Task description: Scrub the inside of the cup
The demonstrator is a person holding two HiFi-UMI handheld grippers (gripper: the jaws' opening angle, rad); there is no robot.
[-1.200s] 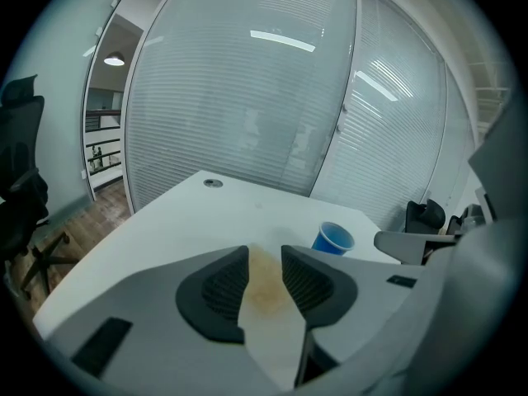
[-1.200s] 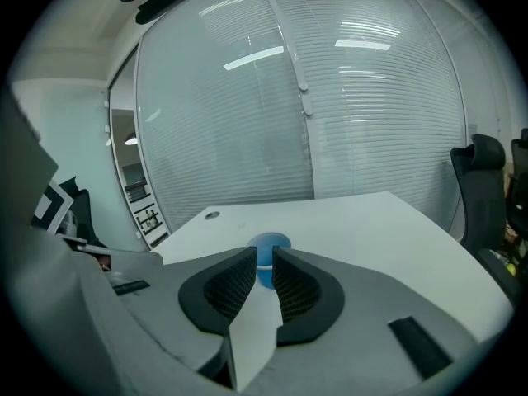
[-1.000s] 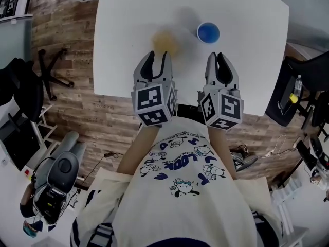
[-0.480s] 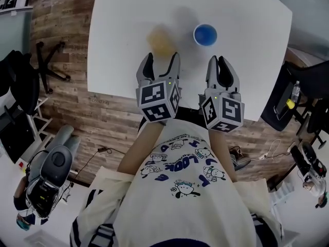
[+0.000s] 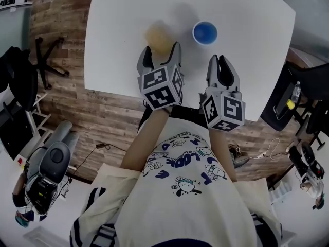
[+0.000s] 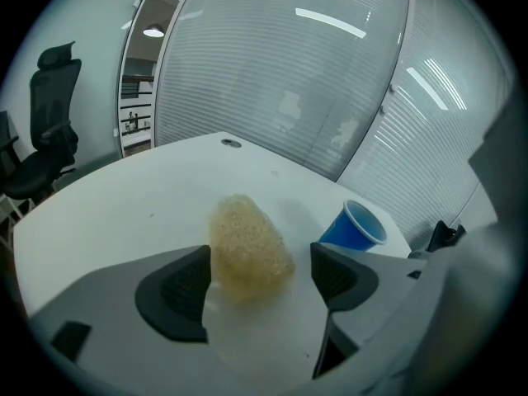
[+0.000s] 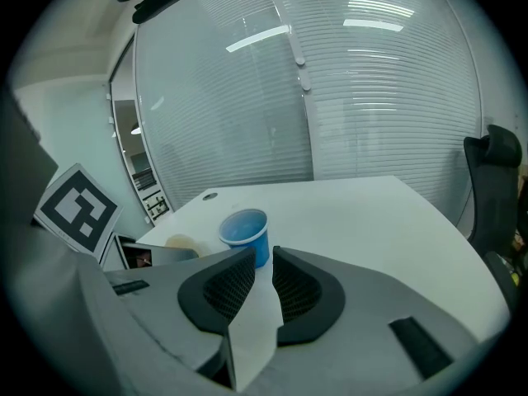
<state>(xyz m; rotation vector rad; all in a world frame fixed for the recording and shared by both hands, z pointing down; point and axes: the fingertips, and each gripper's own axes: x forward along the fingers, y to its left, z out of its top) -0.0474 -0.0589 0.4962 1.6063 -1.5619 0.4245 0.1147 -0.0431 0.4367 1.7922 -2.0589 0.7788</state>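
On the white table [image 5: 247, 60] a yellowish sponge [image 6: 247, 246] lies to the left of a blue cup [image 5: 205, 33], which stands upright with its mouth up. The two are near each other but not touching.

The left hand-held gripper [image 5: 161, 50] points down at the sponge. Its jaws have just been opening and now stand wide, with the near end of the sponge between them. The pads are not pressing it: the sponge sits close against the left pad, and I cannot tell whether they touch, while a clear gap shows on the right side. Its long axis runs away from the gripper, roughly along the line the gripper points, so the jaws would close across its narrow width.

The right hand-held gripper [image 7: 262, 254] has its jaws nearly together, holding nothing. The cup stands straight ahead of its tips, a little apart from them. This gripper is the nearer one to the cup.

As I judge it, the sponge has yet to be grasped, and the cup has yet to be steadied for scrubbing.
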